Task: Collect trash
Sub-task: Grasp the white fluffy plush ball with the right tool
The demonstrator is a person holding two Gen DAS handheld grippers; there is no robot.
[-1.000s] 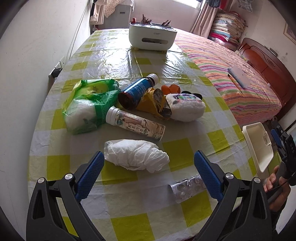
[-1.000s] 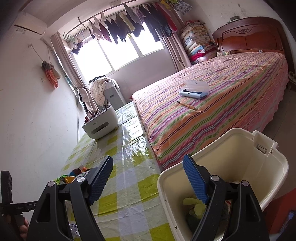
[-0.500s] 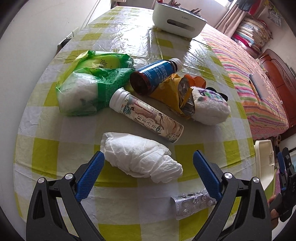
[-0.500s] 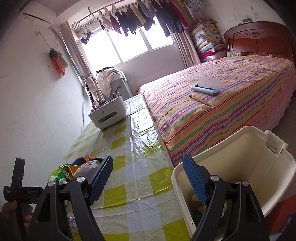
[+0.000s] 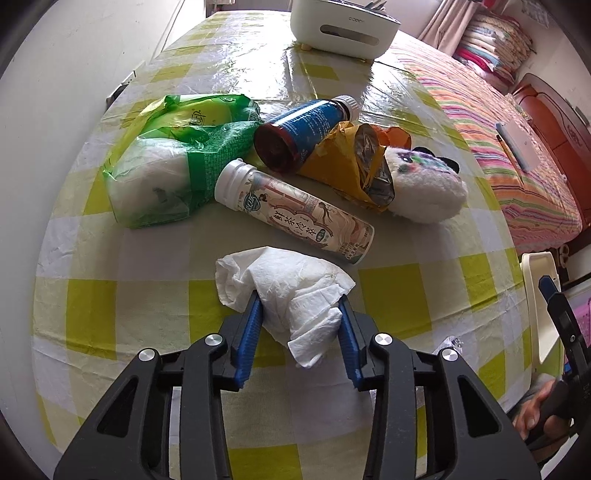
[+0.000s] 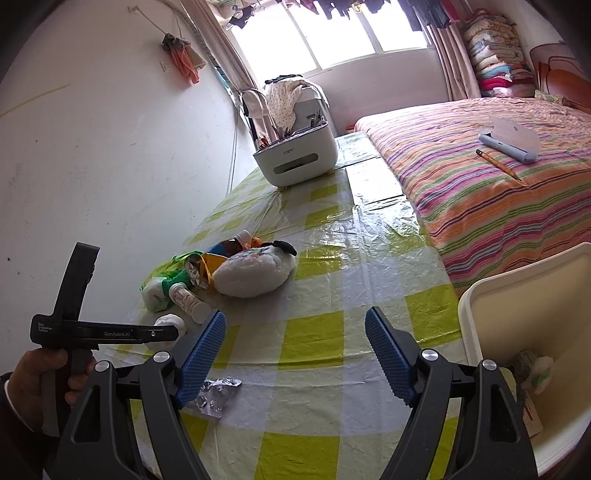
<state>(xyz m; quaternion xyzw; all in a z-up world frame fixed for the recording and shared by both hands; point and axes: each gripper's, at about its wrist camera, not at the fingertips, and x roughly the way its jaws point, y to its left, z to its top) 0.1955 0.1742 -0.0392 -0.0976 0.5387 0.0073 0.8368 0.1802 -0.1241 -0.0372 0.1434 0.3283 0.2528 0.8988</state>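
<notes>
My left gripper (image 5: 300, 317) is shut on a crumpled white tissue (image 5: 288, 284) that rests on the checked table; the tissue also shows in the right wrist view (image 6: 170, 322). Behind it lie a tea bottle (image 5: 295, 216), a blue bottle (image 5: 304, 133), a yellow wrapper (image 5: 347, 166) and a green bag (image 5: 177, 162). My right gripper (image 6: 295, 347) is open and empty above the table's near edge. A foil pill blister (image 6: 218, 395) lies by its left finger. The cream trash bin (image 6: 517, 295) stands at the right, with trash inside.
A panda plush (image 5: 424, 188) lies next to the wrapper. A white utensil holder (image 5: 343, 26) stands at the table's far end. The wall runs along the left side. A striped bed (image 6: 480, 184) lies to the right, with a case and pencil on it.
My left gripper moved forward and down and closed on the tissue. My right gripper swung left, from over the bin toward the table.
</notes>
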